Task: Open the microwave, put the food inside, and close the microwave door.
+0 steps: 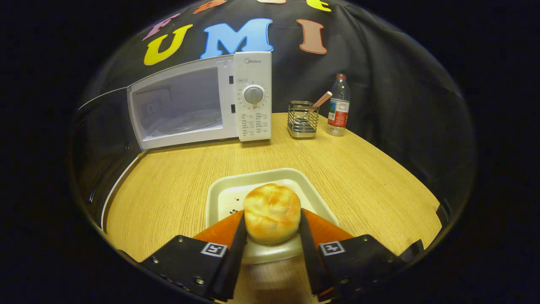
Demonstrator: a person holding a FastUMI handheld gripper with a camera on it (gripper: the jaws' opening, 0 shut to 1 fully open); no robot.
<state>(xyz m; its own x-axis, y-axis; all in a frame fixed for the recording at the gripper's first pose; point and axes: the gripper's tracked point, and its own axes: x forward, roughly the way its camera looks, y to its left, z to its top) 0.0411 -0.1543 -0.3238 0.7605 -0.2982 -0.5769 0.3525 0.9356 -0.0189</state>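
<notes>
The hand-held gripper (272, 230) is closed narrowly on a round, golden-brown baked bun (272, 212), one black finger (236, 249) pressing its left side and the other its right, so the bun sits squarely between them. Under the bun is a shallow, square, cream-coloured ceramic plate (223, 194) with a small red-and-dark motif on its inner face; whether the bun rests on the plate or is lifted just clear of it cannot be told. The plate lies on the light wood-grain round tabletop (177, 177), directly ahead of the fingers.

Taking the bun as the centre of the dial, the white microwave oven (253, 97) stands at about 11 o'clock, well beyond the plate, toward the far side of the tabletop. Its dark-glass door (103, 139) is swung wide open to the left, at about 10 o'clock, and the pale cavity with a glass turntable (190, 122) shows inside. The control panel with its round grey dial (253, 95) is on the oven's right side.

At about 12 to 1 o'clock, well apart from the oven, stands a square metal wire holder (302, 120) with a striped red-and-white stick (322, 99) leaning out of it. Just beside that, at 1 o'clock, is an upright clear plastic water bottle (338, 112) with a red cap and a red label.
</notes>
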